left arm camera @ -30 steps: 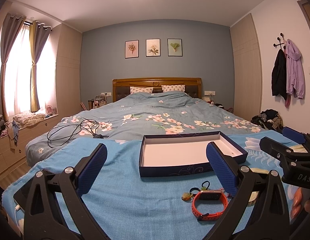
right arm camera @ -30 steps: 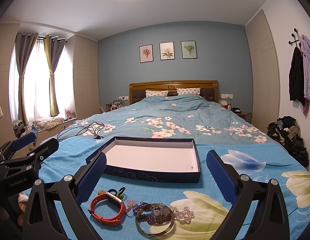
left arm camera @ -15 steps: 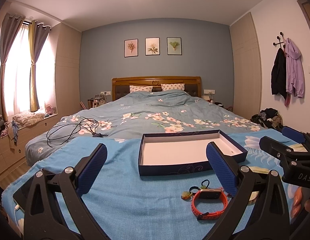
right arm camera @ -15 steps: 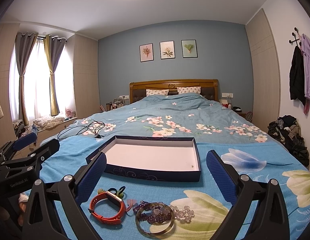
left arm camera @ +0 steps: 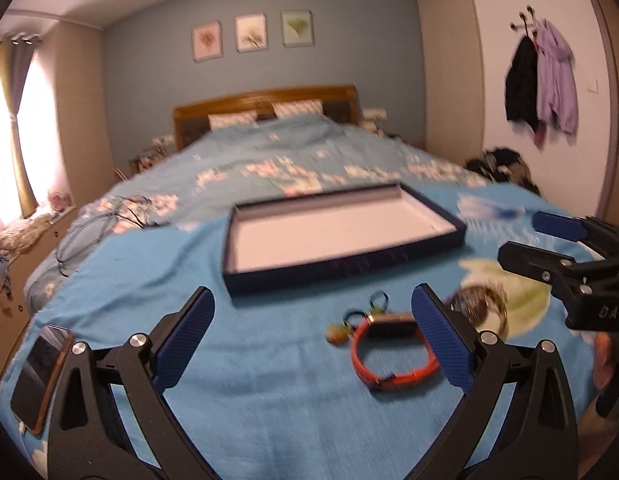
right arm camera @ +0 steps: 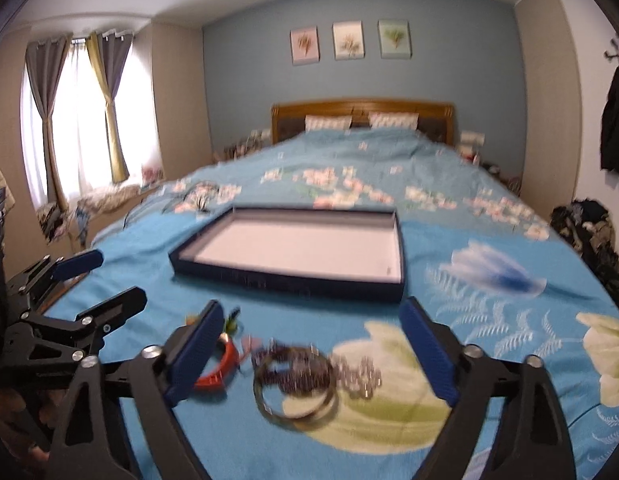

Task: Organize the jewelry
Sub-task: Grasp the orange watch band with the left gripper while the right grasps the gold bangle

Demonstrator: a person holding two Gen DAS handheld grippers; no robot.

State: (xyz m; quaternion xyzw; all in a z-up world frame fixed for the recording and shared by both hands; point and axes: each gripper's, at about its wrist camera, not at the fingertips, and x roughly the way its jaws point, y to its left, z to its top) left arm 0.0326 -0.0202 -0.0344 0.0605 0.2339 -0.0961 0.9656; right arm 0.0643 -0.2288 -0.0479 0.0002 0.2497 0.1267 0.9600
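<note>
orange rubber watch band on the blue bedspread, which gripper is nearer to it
Left. The orange rubber watch band lies just ahead of the left gripper, by its right finger. The right gripper, jaws closing on nothing, is centred over the metal bangle beside the band.

We see both fisheye views smeared by motion blur. In the right wrist view, lower centre, the round metal bangle (right arm camera: 295,394), the dark purple bead strand (right arm camera: 287,362) lying across it and the clear bead bracelet (right arm camera: 359,376) beside it lose all fine detail; we cannot separate individual beads. The orange rubber wristband (right arm camera: 219,368) is half hidden behind the blue pad of the right gripper (right arm camera: 309,350), whose jaws are closing with nothing gripped. In the left wrist view, lower right, the left gripper (left arm camera: 313,334) covers the wristband's right end. At the lower left edge, a dark-screened phone (left arm camera: 39,376) is partly covered.
</note>
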